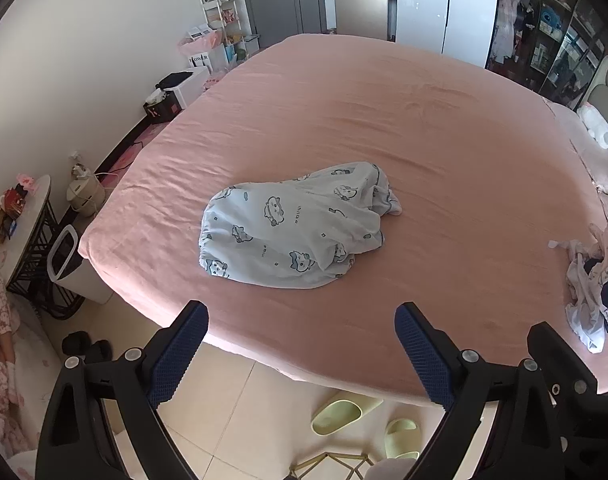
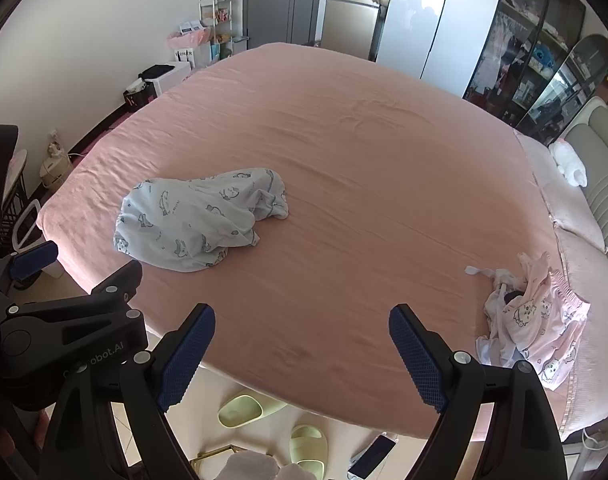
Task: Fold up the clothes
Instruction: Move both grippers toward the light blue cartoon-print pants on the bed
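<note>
Your left hand-held gripper (image 1: 300,344) and right hand-held gripper (image 2: 302,348) both hang released over the near edge of the pink-sheeted bed (image 1: 444,128), jaws wide, nothing held. The crumpled light-blue cartoon-print garment (image 1: 292,224) lies mid-bed, apart from both. A pink-and-white heap of clothes (image 2: 532,316), maybe several pieces, sits at the right edge. Pale green slippers (image 2: 272,424) on the floor.

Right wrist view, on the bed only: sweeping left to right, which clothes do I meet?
Crumpled light-blue cartoon-print garment → bare stretch of pink bedsheet → rumpled pile of pink and white cartoon-print clothes near the bed's right edge.
</note>
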`<state>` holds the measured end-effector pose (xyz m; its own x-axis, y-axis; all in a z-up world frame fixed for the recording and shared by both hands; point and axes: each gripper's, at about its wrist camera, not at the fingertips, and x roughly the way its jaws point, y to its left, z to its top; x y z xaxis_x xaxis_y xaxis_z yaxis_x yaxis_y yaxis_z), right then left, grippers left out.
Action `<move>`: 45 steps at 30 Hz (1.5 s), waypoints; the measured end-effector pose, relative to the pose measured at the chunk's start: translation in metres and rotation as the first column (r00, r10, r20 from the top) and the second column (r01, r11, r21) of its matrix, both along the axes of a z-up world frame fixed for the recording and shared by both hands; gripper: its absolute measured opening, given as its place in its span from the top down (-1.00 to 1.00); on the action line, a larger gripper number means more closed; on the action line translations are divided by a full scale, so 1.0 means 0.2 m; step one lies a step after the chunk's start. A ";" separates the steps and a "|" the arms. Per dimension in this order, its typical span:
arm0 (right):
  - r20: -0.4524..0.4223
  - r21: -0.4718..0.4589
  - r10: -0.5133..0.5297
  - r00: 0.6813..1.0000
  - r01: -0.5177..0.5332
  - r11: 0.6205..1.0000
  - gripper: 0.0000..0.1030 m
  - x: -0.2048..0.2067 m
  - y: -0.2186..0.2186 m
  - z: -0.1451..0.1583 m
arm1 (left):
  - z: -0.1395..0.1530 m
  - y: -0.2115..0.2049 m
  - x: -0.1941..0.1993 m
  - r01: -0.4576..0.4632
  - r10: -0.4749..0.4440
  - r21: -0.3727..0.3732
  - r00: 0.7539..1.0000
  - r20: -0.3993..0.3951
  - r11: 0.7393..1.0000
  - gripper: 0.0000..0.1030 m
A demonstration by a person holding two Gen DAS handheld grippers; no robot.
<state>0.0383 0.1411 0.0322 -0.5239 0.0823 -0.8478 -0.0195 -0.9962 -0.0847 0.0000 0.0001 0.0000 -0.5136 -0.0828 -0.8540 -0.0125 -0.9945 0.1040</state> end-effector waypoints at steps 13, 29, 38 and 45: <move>0.007 0.020 -0.015 1.000 0.015 1.000 -0.73 -0.01 0.00 -0.01 | -0.01 0.00 -0.01 -0.013 0.013 -0.017 1.000 0.017 1.000 -0.85; -0.043 0.073 0.013 0.999 -0.009 0.997 -0.73 -0.05 -0.07 -0.03 | -0.05 -0.06 -0.07 -0.060 0.061 -0.028 0.997 0.044 0.998 -0.85; -0.111 0.085 0.121 0.986 -0.112 0.990 -0.72 -0.15 -0.14 -0.06 | -0.10 -0.15 -0.14 -0.142 0.144 -0.031 0.988 0.051 0.989 -0.85; -0.160 0.106 0.238 0.958 -0.223 0.969 -0.72 -0.25 -0.20 -0.10 | -0.14 -0.19 -0.22 -0.162 0.165 -0.046 0.985 0.055 0.986 -0.85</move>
